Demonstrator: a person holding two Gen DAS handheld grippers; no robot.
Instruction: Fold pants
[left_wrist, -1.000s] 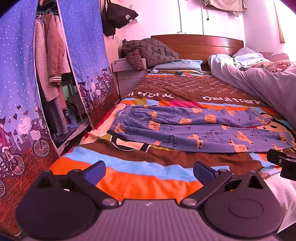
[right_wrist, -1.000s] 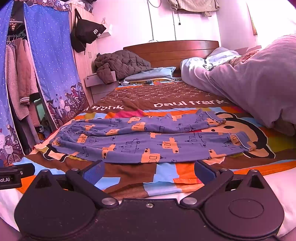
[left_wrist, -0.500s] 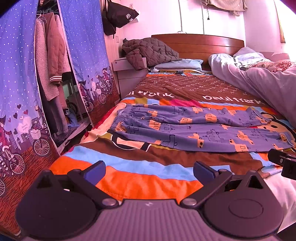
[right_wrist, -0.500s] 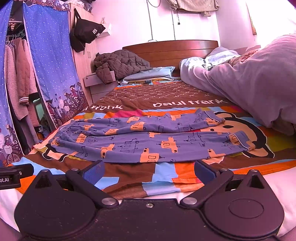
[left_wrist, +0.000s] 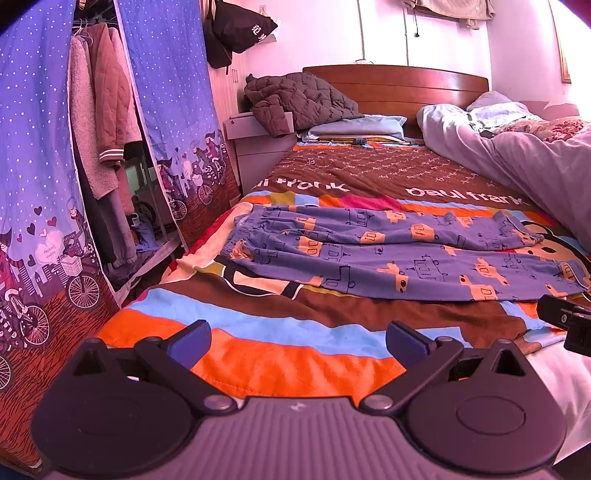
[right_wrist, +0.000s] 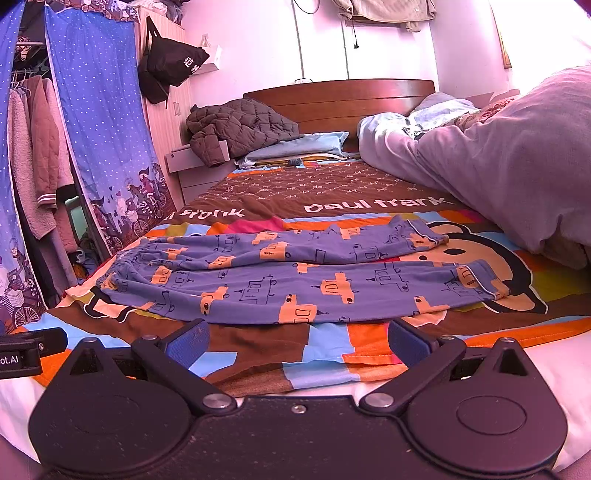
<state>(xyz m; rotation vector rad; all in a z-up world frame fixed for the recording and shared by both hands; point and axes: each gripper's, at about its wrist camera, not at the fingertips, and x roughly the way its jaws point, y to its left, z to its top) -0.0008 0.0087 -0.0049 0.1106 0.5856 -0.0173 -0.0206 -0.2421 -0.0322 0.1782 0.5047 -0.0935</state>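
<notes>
Blue pants (left_wrist: 388, 254) (right_wrist: 295, 273) with orange car prints lie flat across the bed, waistband to the left, both leg cuffs to the right. The two legs lie side by side, slightly apart. My left gripper (left_wrist: 297, 341) hovers open over the near edge of the bedspread, short of the waistband end. Open too, my right gripper (right_wrist: 297, 341) hangs just before the near leg's lower edge, empty. Each gripper's body shows at the edge of the other's view.
A striped cartoon bedspread (left_wrist: 280, 332) covers the bed. A bunched grey duvet (right_wrist: 509, 177) fills the right side. A brown jacket (left_wrist: 299, 99) and pillows lie by the wooden headboard (right_wrist: 343, 99). A curtained wardrobe (left_wrist: 48, 177) with hanging clothes stands at the left.
Both grippers have crept slightly forward toward the pants. The pants have not moved.
</notes>
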